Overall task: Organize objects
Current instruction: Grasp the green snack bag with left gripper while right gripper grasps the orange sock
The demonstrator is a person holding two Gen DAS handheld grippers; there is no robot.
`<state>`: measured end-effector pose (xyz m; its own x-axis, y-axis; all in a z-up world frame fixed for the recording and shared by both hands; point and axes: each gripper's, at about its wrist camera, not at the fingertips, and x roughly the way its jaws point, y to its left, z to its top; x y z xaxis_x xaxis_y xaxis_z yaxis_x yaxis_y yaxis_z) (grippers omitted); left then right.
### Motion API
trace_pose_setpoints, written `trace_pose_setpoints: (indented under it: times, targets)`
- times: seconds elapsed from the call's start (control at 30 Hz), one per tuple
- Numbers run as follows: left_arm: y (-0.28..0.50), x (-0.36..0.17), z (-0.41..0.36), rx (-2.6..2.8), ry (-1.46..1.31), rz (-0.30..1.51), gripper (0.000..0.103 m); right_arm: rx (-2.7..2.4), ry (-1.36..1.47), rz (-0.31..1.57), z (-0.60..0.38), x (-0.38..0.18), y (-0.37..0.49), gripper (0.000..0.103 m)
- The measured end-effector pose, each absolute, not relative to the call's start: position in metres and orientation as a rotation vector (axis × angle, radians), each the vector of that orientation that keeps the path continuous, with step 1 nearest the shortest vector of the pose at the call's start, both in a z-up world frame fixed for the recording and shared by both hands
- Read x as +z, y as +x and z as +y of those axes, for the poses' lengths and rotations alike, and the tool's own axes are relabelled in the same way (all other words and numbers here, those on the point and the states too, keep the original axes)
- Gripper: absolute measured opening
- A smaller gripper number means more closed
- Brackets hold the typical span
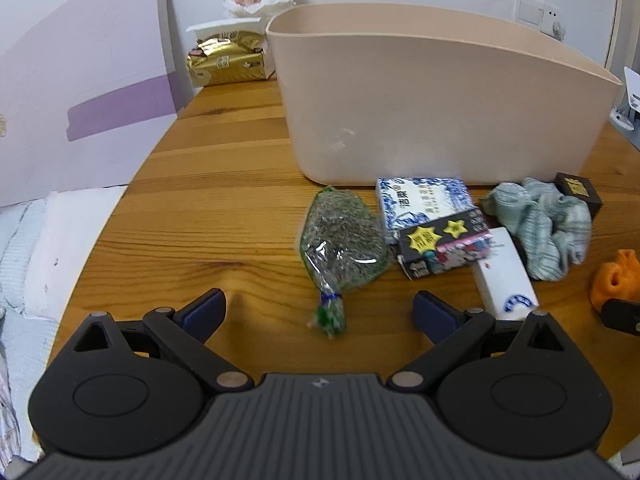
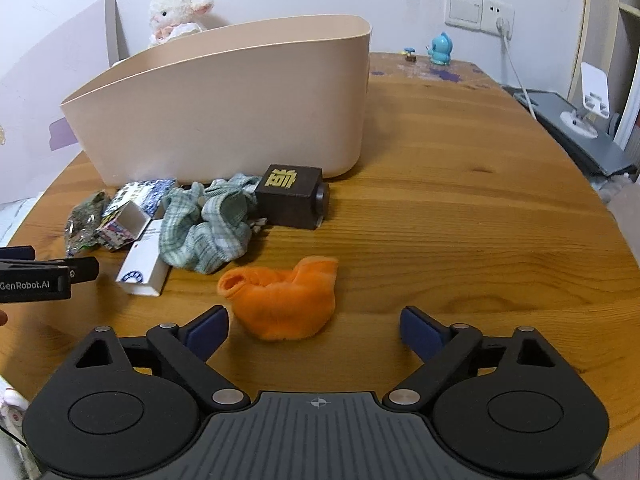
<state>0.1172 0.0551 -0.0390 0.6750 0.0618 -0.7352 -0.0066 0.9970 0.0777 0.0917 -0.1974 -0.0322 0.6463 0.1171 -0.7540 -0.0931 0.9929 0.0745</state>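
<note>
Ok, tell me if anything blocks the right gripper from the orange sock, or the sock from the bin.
Nothing visible lies between the right gripper, jaws open, and the orange sock. Toward the beige bin, the striped green cloth and dark brown box sit on the table before its wall.

Orange sock (image 2: 282, 298) before spread right claw (image 2: 314, 326)

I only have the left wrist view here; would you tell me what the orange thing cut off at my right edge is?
Observer: It is a crumpled orange fleece sock, lying whole on the round wooden table, just ahead of the open right gripper.
Operator: Thank you. Is the dark brown box fully visible to you?
Observer: Yes; the dark brown box has a gold character on top and a round knob on its side.
Operator: Anything behind the beige plastic bin?
Observer: A small blue figurine stands near the wall socket.
</note>
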Motion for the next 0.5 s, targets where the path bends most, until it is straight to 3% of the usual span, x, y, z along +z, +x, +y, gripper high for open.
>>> trace_pose_setpoints:
  times: [0.17, 0.33, 0.43, 0.5]
  targets:
    - [0.134, -0.042, 0.065, -0.007, 0.032, 0.823, 0.101, 0.119, -0.001, 0.853, -0.191, -0.033, 0.100, 0.091]
    - [0.145, -0.045, 0.070, -0.040, 0.024, 0.805, 0.101, 0.110, -0.064, 0.832, -0.183, -0.035, 0.105, 0.078]
    - [0.148, -0.044, 0.069, -0.072, 0.033, 0.793, 0.096, 0.120, -0.068, 0.827, -0.181, -0.033, 0.105, 0.070]
    - [0.144, -0.043, 0.067, -0.098, 0.044, 0.781, 0.084, 0.123, -0.066, 0.822, -0.181, -0.033, 0.104, 0.062]
